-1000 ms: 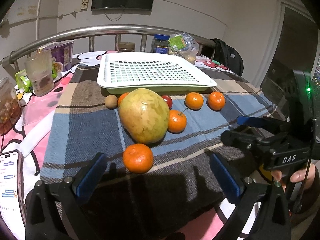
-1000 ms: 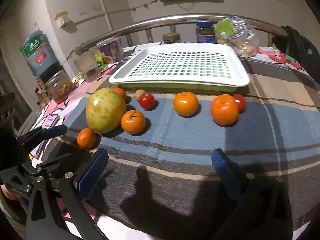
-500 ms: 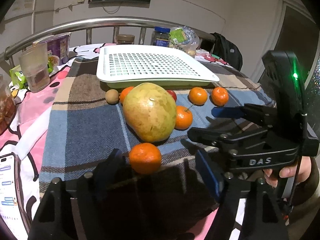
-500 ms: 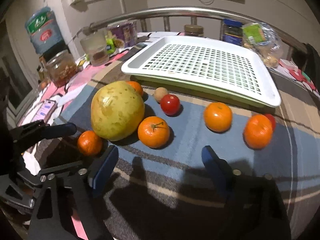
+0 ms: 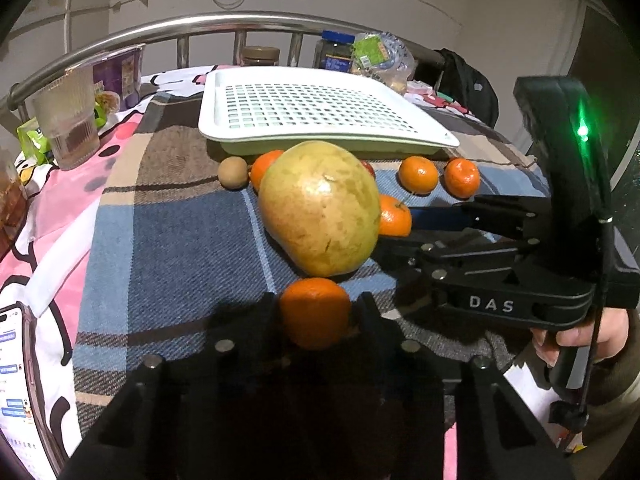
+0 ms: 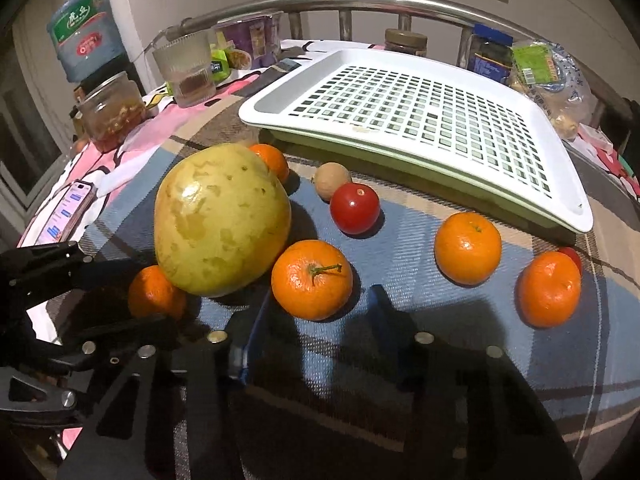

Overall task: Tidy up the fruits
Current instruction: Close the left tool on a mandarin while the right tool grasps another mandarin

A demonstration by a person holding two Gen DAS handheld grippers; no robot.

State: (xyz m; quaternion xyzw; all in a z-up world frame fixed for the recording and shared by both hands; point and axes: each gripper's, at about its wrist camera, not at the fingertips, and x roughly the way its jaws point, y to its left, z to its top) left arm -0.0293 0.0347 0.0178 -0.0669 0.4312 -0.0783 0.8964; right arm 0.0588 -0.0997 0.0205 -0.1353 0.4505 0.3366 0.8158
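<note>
Left gripper (image 5: pixel 316 312) has just been closing its jaws; they now sit narrow on either side of a small mandarin (image 5: pixel 315 312), pads look to be touching it, though the dark fingers make contact hard to confirm. That mandarin lies on the plaid blanket (image 5: pixel 168 240) just in front of the big yellow-green pomelo (image 5: pixel 320 212).

Right gripper (image 6: pixel 312 312) has also just been closing; its jaws are narrowed around the near edge of the stemmed mandarin (image 6: pixel 312 278), which still rests on the blanket, beside the pomelo's right side. Cannot tell if the pads press it.

Behind them: red tomato (image 6: pixel 355 208), small brown round fruit (image 6: pixel 332 180), another mandarin (image 6: pixel 272 160) partly hidden behind the pomelo, two more mandarins (image 6: pixel 467 253) to the right, near the slotted white tray (image 6: pixel 400 92), which holds no fruit. Tray sits at the back of the blanket. Phone (image 6: pixel 70 210) and a ribbed glass cup (image 6: pixel 188 70) lie off to the left on the pink sheet.
</note>
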